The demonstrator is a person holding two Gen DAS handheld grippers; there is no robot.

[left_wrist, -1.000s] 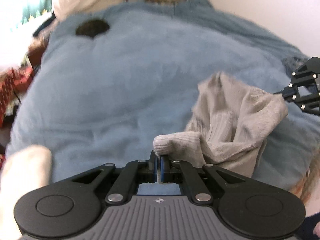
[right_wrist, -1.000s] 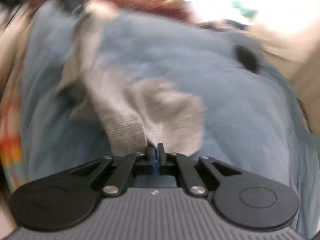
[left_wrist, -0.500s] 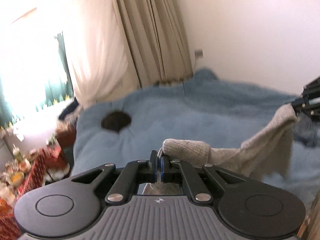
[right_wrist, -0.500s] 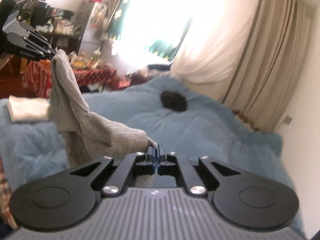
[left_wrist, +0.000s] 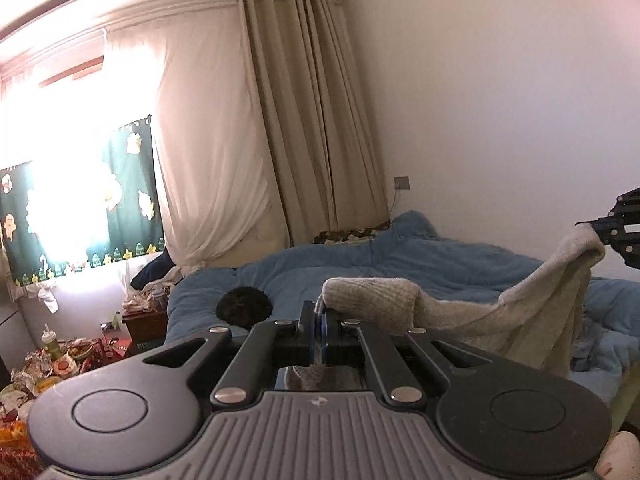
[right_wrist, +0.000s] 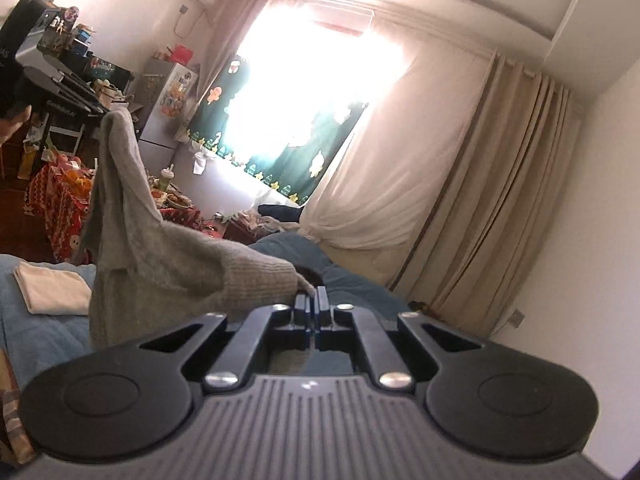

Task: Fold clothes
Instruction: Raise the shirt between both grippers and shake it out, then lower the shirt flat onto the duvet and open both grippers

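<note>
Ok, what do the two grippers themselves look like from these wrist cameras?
The left gripper and right gripper look identical: black linkage arms with silver pivot screws, blue pads on slim fingers, two round black discs either side, and a ribbed grey body bearing a small round mark. No cables or sleeves show.

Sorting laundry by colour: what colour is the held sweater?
Light grey sweater, ribbed knit at the cuff; clearest in the right wrist view.

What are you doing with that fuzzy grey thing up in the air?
A person is holding a grey knitted garment with a gripper in each hand. The left gripper and the right gripper each have their jaws shut on a different edge, so it hangs stretched between them above the blue blanket. No fold is made yet.
</note>
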